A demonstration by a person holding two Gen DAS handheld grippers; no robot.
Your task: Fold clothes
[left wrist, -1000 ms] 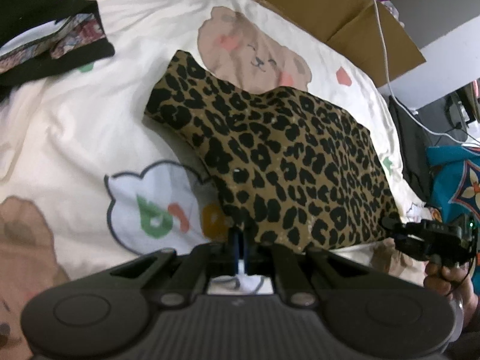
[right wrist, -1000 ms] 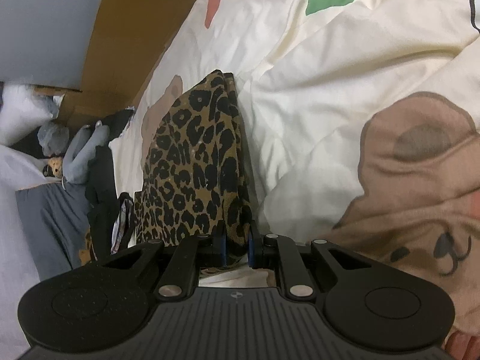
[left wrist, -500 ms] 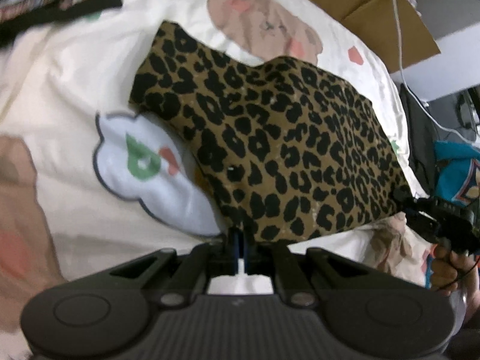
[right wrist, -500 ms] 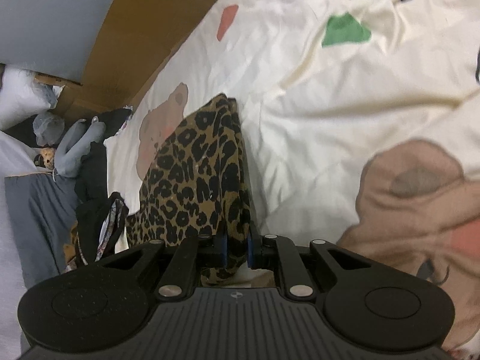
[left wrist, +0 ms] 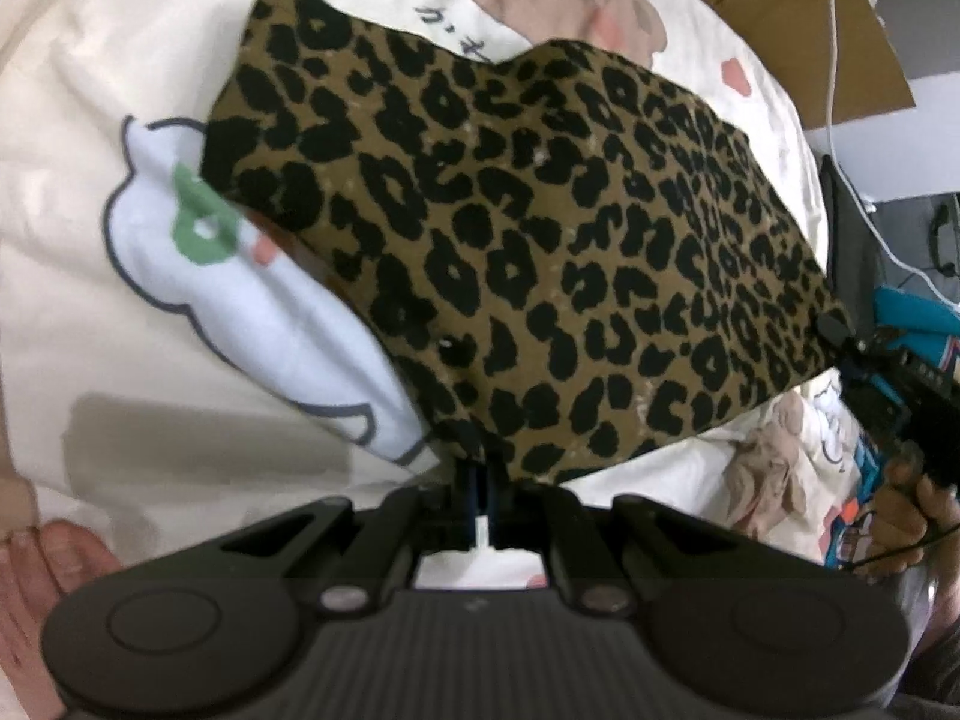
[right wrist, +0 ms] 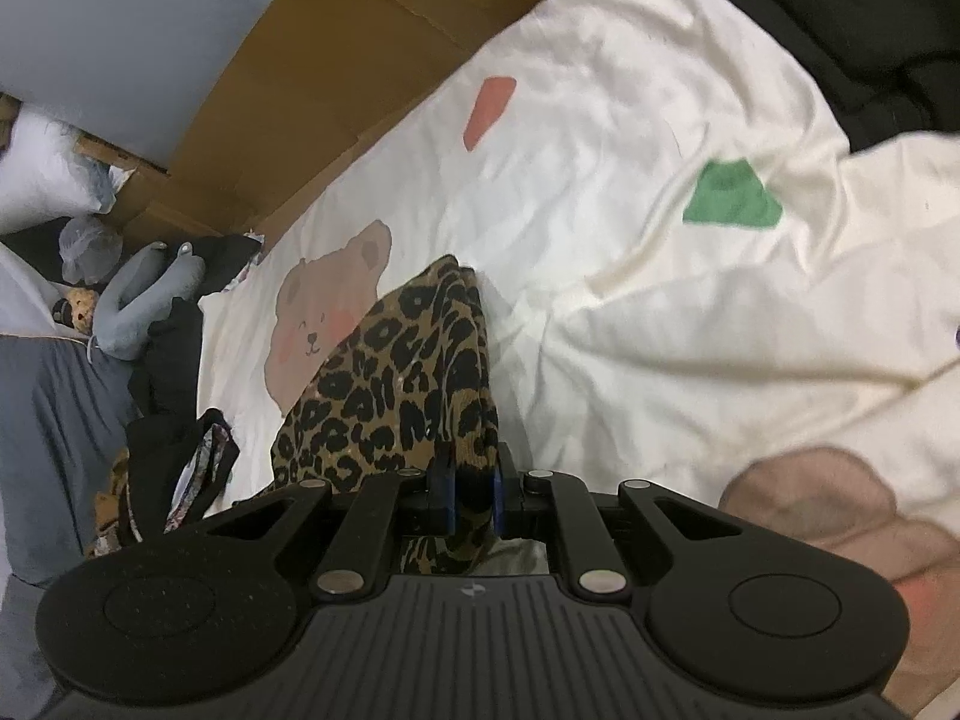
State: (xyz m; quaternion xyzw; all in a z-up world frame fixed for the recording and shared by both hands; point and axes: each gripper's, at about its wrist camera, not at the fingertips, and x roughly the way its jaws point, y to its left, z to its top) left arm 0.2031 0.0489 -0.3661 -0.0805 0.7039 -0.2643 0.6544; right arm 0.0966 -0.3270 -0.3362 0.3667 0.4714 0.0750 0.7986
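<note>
A leopard-print garment (left wrist: 540, 228) hangs stretched between both grippers above a cream bedsheet (left wrist: 90, 276) printed with bears. My left gripper (left wrist: 477, 468) is shut on its near corner at the bottom of the left wrist view. At the right edge of that view, the right gripper (left wrist: 840, 330) pinches the opposite corner, with a hand (left wrist: 918, 504) behind it. In the right wrist view, my right gripper (right wrist: 471, 480) is shut on a bunched fold of the garment (right wrist: 396, 384), which trails away toward the left.
Flattened cardboard (right wrist: 336, 72) borders the far side of the bed. Dark clothes (right wrist: 174, 462) and a grey stuffed toy (right wrist: 144, 300) lie at the left of the right wrist view. A white cable (left wrist: 834, 48) and teal fabric (left wrist: 918, 324) sit off the bed's right side.
The garment has been lifted off the sheet and fills more of the left wrist view. In the right wrist view the cloth hangs bunched and more of the sheet shows beyond it.
</note>
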